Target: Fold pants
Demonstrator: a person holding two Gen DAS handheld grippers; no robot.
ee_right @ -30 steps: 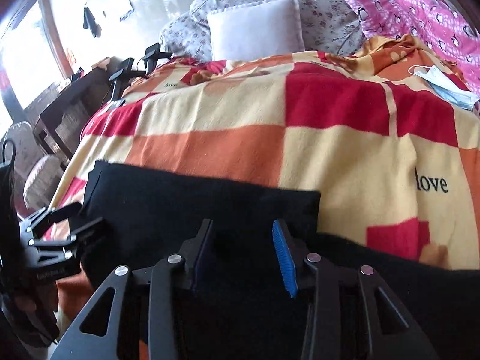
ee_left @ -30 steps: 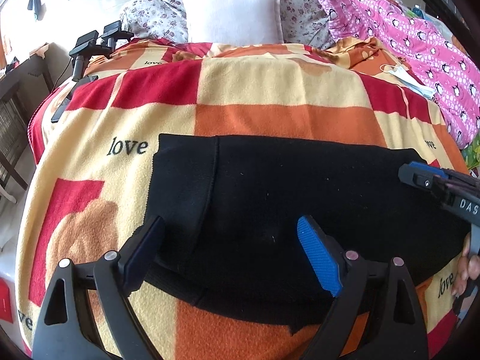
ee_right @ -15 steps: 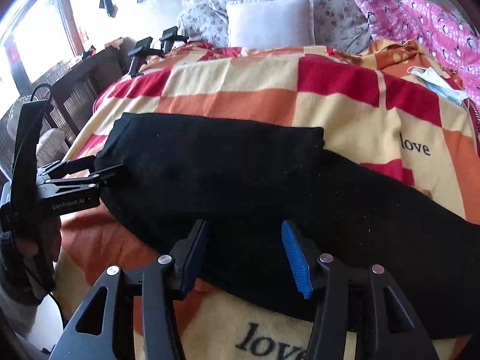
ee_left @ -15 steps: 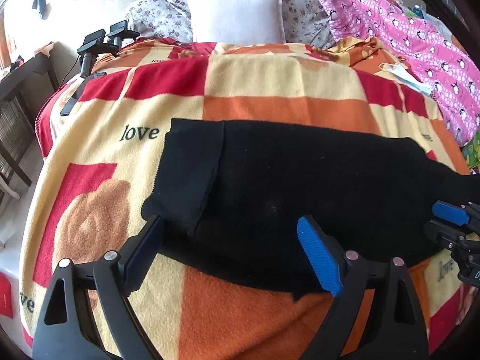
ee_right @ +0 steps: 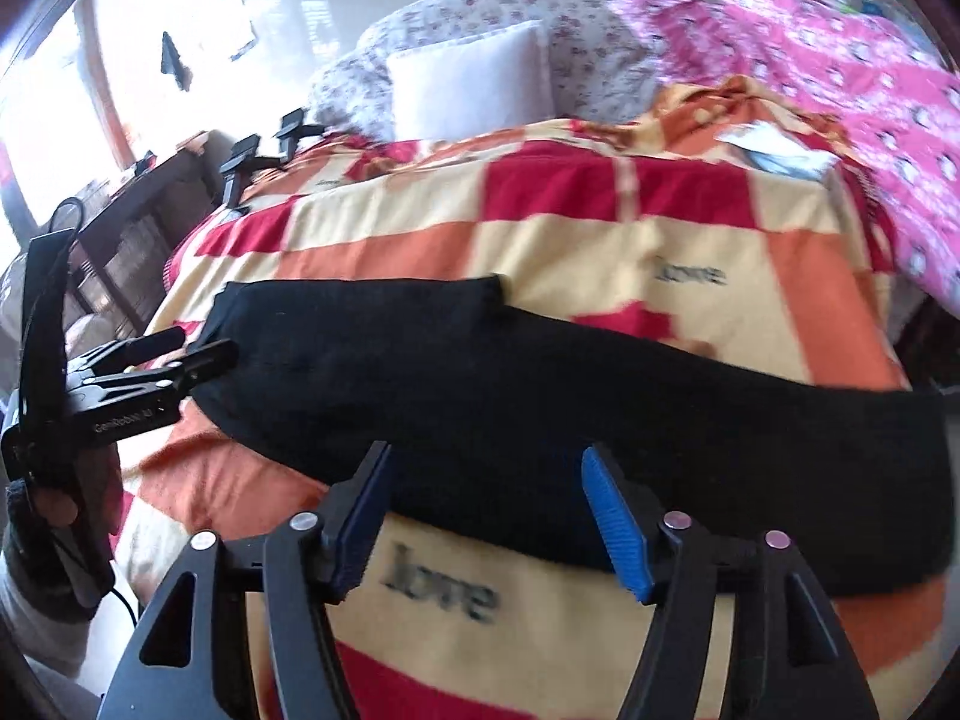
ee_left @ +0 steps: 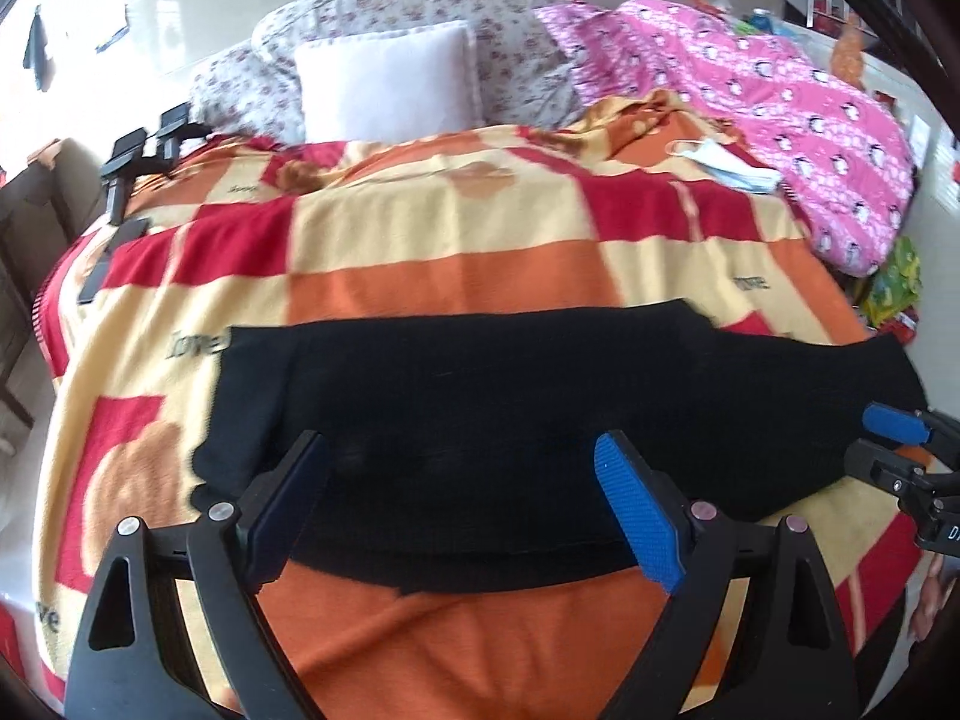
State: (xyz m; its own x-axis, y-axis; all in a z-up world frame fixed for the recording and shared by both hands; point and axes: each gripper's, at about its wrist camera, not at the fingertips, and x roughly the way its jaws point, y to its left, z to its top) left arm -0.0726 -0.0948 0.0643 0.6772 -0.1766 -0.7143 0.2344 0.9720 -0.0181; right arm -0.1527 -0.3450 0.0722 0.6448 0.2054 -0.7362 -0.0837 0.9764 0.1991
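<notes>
Pants: we see black pants (ee_left: 510, 420) lying flat across the blanket, long axis running left-right; also in the right wrist view (ee_right: 540, 384). 1 end is doubled over, so a 2nd layer sits on top w/ a straight far edge and a square corner.

Blanket: checked red, orange & cream blanket (ee_left: 420, 240) w/ "love" printed on it covers the bed, right under the pants.

Left gripper: our left gripper (ee_left: 462, 516) has its jaws spread wide, nothing between them. Its fingertips (ee_left: 636, 510) show over the near edge of the pants; we can't tell if they touch the cloth. From the right wrist view it (ee_right: 180, 354) sits at the folded end of the pants, tips at the fabric edge.

Right gripper: our right gripper (ee_right: 486, 516) also has jaws apart, holding nothing, over the near edge of the pants approx mid-length. In the left wrist view it (ee_left: 888, 444) shows at the right side, near the pants' other end.

Pillows: white pillow (ee_left: 384, 84) leans on a floral pillow (ee_left: 516, 36) at the head of the bed, well apart from the pants.

Pink cover: pink penguin-print cover (ee_left: 810, 138) bunched along the bed's far right side.

Mask: pale blue face mask (ee_left: 726, 162) on the blanket beside the pink cover.

Other: black clamp-like gear (ee_left: 144, 156) at the bed's far left corner; detail too small to tell.
</notes>
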